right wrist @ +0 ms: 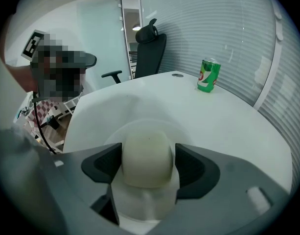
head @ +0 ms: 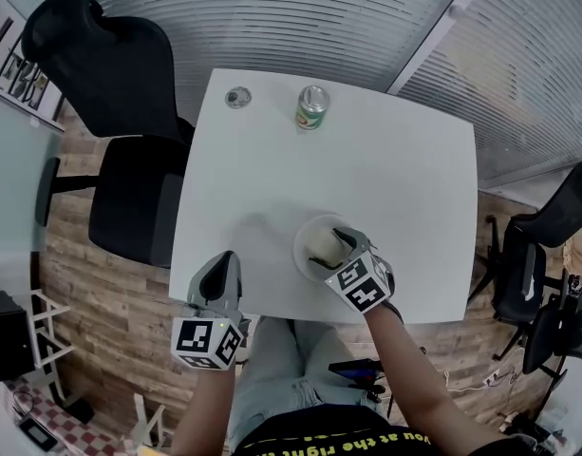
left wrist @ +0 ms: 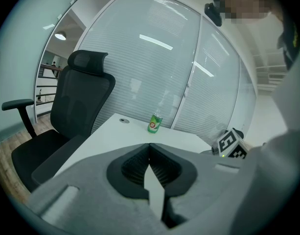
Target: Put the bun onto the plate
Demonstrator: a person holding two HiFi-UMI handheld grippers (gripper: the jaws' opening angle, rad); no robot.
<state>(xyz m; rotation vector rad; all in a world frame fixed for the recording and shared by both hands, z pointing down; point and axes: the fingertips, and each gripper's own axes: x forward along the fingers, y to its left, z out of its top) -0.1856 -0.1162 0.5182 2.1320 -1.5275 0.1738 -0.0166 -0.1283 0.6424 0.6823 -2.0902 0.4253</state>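
The right claw points steeply down by the table's near edge. It is spread wide, and the pale bun fills the gap between its pads, resting on a white plate. Open tabletop lies beyond this claw, with a green drink can well ahead and a round cable cap further left. The left claw, closed and empty, hovers at the edge well to the left, with a black office chair beyond it.
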